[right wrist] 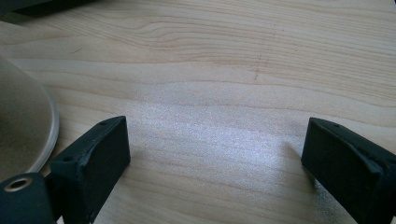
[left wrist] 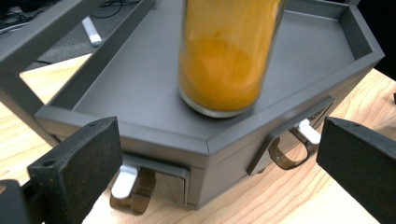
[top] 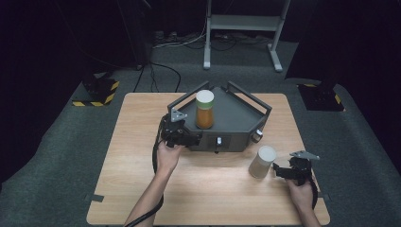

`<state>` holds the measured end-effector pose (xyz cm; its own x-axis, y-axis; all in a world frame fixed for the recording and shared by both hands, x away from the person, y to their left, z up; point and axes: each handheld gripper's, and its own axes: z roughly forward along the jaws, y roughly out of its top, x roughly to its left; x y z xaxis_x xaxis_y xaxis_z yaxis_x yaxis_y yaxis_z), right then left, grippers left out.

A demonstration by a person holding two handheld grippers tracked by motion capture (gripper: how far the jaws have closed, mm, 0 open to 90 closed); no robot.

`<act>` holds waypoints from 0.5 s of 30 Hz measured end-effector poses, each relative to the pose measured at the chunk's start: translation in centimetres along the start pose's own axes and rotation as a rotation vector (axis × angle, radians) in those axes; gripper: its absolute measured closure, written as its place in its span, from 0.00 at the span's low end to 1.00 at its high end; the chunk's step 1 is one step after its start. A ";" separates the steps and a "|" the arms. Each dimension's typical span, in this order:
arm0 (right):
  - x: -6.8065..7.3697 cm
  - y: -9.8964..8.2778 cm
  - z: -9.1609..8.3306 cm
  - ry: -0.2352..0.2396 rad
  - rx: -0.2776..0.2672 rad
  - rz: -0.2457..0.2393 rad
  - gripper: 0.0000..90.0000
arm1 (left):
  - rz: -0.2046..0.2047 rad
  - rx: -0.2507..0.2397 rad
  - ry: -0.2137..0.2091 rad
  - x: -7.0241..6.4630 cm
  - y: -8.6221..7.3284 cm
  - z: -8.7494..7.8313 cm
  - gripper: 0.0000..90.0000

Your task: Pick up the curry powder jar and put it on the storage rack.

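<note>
Jaws spread wide on the left hand-held gripper (left wrist: pixel 219 172), which sits just short of the dark grey angular metal tray (left wrist: pixel 140 93), holding nothing; the tall clear glass jar of orange powder with a white lid (top: pixel 204 109) stands upright on the tray, just beyond the jaws. Pushing forward at this height would likely strike the tray's front wall or knock the narrow jar over. The right hand-held gripper (right wrist: pixel 215 158) is likewise spread and empty above the light wooden table (top: pixel 142 189), just beside a pale beige white-lidded jar (top: pixel 261 162). The tray's raised rails flank the orange jar.
</note>
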<state>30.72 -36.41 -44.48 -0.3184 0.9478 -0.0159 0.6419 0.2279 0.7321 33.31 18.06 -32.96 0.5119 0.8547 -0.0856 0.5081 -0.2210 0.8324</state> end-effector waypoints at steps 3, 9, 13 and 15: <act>0.0 0.0 0.0 0.000 0.000 0.000 0.08 | 0.000 0.006 -0.002 -0.1 -0.7 0.0 0.01; 0.0 0.0 0.0 0.000 0.000 0.000 0.08 | -0.015 0.000 -0.010 -0.1 -2.1 0.0 0.00; 0.0 0.0 0.0 0.000 0.000 0.000 0.08 | -0.014 0.027 -0.004 -0.1 -3.2 0.3 0.00; 0.0 0.0 0.0 0.000 0.000 0.000 0.08 | -0.015 0.031 -0.001 -0.2 -3.5 0.4 0.00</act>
<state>30.72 -36.41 -44.48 -0.3183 0.9478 -0.0159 0.6419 0.2279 0.7321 31.68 18.47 -36.03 0.5050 0.8574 -0.0987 0.5370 -0.2227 0.8137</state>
